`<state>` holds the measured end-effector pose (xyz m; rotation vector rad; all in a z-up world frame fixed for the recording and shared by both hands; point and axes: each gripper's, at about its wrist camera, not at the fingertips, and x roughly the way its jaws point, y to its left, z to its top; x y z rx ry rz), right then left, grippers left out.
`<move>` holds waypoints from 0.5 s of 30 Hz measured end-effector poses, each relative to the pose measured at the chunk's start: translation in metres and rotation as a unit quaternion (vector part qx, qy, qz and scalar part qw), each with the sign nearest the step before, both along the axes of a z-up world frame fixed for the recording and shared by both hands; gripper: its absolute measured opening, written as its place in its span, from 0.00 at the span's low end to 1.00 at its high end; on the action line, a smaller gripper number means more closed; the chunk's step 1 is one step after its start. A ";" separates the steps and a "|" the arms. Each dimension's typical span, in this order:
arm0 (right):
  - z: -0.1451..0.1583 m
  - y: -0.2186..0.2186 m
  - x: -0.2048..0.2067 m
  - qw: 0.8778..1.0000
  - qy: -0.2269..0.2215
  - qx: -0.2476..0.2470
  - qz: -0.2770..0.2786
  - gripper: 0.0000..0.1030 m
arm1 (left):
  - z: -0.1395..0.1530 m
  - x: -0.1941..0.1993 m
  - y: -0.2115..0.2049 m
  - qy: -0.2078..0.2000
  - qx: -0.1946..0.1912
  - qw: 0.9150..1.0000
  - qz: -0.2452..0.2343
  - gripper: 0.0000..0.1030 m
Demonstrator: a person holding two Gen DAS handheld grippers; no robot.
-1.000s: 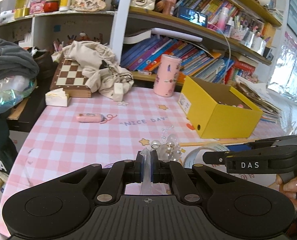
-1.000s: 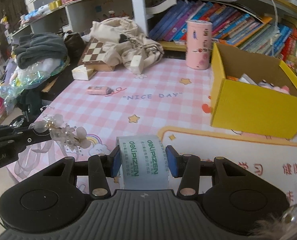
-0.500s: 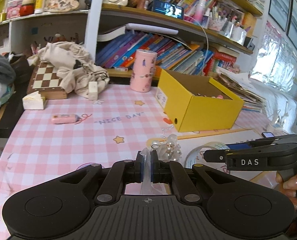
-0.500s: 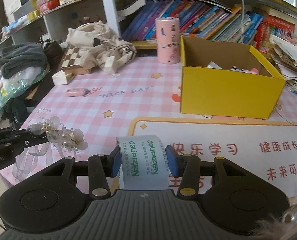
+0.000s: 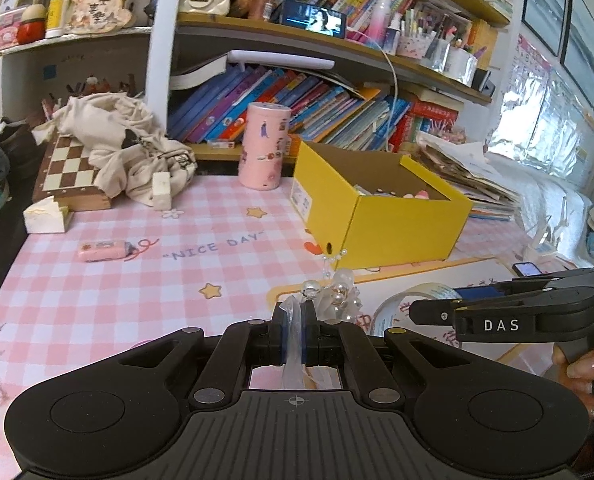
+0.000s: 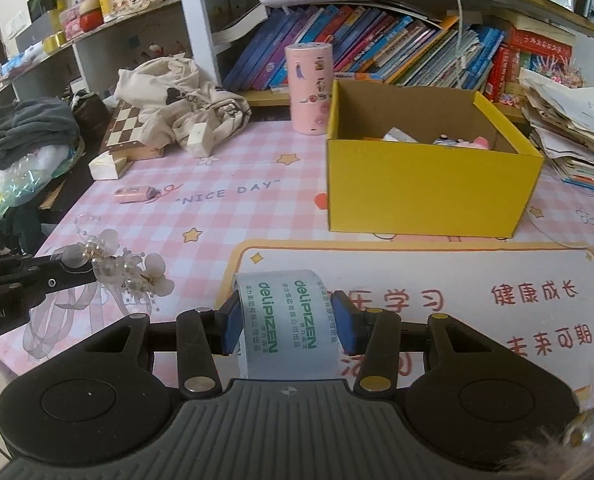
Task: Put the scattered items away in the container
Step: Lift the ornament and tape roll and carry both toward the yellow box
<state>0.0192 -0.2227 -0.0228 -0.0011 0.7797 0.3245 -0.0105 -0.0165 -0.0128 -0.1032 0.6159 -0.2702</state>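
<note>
My left gripper [image 5: 293, 320] is shut on the sheer ribbon of a pearl-and-flower hair ornament [image 5: 333, 292]; the ornament also shows in the right wrist view [image 6: 125, 268], held above the pink checked mat. My right gripper [image 6: 287, 316] is shut on a roll of clear tape [image 6: 287, 320] printed with green letters; the roll shows in the left wrist view [image 5: 409, 304] too. The open yellow box [image 6: 429, 184] stands ahead with several small items inside; it also shows in the left wrist view [image 5: 381, 220]. A small pink item [image 6: 131, 195] lies on the mat at left.
A pink cylinder tin [image 6: 308, 88] stands behind the box. A chessboard [image 6: 125, 128] under a beige cloth bag [image 6: 177, 96], white blocks [image 6: 105, 166] and clothes sit at left. Bookshelves line the back; stacked papers [image 6: 569, 128] lie at right.
Both grippers have moved rightward and toward the yellow box, still holding the ornament and the tape roll. The box now sits nearer and more centred in both views.
</note>
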 end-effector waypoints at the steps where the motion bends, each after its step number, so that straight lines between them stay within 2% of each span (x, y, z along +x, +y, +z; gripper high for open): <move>1: 0.000 -0.003 0.000 1.000 0.001 0.000 -0.003 0.42 | 0.000 0.001 -0.003 0.000 0.001 1.000 -0.003 0.04; 15: -0.002 -0.051 0.000 0.999 0.008 -0.002 -0.043 0.42 | -0.001 0.017 -0.051 0.010 0.002 0.998 -0.055 0.04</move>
